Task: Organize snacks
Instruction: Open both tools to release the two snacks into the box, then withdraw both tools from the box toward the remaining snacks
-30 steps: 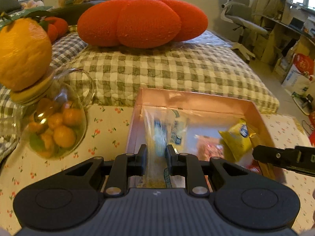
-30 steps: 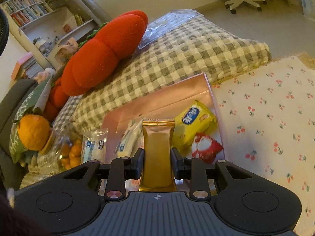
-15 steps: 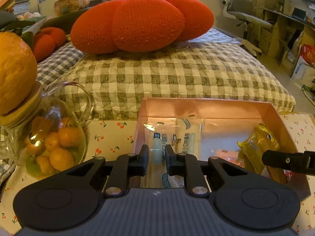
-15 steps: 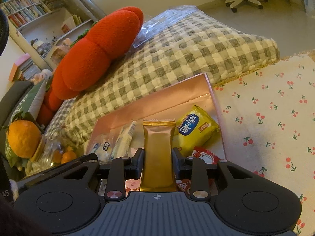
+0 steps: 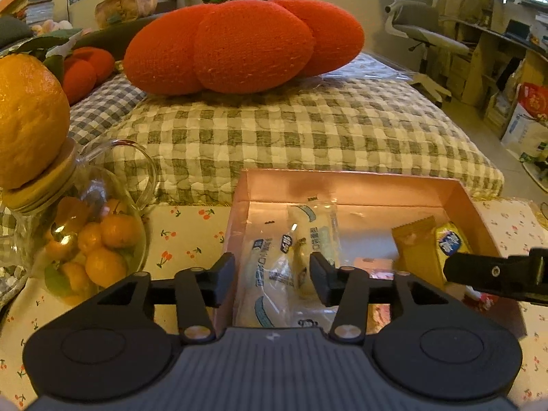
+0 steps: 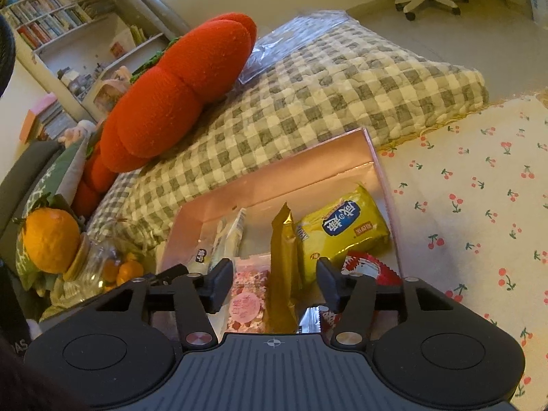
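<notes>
A pink box sits on the cherry-print cloth and holds snacks. My left gripper is open over its left part, above clear white snack packets that lie in the box. My right gripper is open; a gold bar packet stands on edge between its fingers, leaning in the box, also seen in the left wrist view. A yellow packet, a red-white packet and a pink packet lie in the box. The right gripper's finger shows in the left wrist view.
A glass jar of small oranges with a big orange on its lid stands left of the box. A checked cushion with a red pumpkin pillow lies behind. Cherry-print cloth spreads to the right.
Both grippers have opened. The clear packets left my left gripper and lie in the box. The gold bar left my right gripper's grip and now leans in the box.
</notes>
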Available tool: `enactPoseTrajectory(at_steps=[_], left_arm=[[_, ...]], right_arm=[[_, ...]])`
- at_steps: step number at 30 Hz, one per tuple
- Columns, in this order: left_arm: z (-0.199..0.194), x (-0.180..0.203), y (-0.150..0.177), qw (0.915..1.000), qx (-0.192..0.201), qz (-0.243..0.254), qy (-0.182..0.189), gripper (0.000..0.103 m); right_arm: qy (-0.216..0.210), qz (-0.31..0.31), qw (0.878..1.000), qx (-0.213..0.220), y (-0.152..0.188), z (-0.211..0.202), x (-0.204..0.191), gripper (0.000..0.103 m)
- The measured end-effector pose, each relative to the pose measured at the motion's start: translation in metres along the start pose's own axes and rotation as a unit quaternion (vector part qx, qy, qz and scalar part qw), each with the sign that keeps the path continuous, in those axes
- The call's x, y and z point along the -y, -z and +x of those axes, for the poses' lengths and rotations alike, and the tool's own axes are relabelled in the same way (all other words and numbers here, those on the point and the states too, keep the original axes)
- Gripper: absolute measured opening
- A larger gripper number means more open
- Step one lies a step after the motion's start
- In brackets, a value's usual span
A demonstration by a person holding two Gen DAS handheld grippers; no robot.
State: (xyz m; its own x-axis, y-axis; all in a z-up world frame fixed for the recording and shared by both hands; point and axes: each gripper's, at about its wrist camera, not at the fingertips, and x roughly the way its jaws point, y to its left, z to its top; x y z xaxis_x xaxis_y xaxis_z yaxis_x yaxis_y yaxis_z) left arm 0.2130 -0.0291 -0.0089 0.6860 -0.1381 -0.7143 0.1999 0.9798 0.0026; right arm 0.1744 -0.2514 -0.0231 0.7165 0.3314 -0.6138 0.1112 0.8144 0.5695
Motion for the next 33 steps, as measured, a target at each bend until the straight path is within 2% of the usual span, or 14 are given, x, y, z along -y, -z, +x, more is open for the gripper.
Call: enactPoseTrajectory(at_steps=[5,8,14,24,33], left_arm=[[-0.012,0.003,0.004,1.0,-0.001,0.0,0.008,0.051],[-0.02,0.005,0.007,0.9999,-0.005,0.001,0.012,0.054],[-0.041,0.004,0.018,0.9997,-0.01,-0.01,0.022,0.066],[-0.071,0.002,0.046,0.9992,-0.025,-0.012,0.027,0.084],[-0.094,-0.008,0.073,0.999,-0.032,-0.02,0.025,0.098]], right_arm=[[0.004,-0.004,1.0,0.005,-0.001,-0.016,-0.005,0.068],[0.006,-0.01,1.0,0.008,0.0,-0.029,-0.009,0.07],[0.012,-0.028,0.999,0.013,0.007,-0.052,-0.02,0.08],[0.019,-0.047,0.999,0.009,0.032,-0.082,-0.03,0.088],[0.038,-0.085,0.996,-0.003,0.062,-0.091,-0.035,0.094]])
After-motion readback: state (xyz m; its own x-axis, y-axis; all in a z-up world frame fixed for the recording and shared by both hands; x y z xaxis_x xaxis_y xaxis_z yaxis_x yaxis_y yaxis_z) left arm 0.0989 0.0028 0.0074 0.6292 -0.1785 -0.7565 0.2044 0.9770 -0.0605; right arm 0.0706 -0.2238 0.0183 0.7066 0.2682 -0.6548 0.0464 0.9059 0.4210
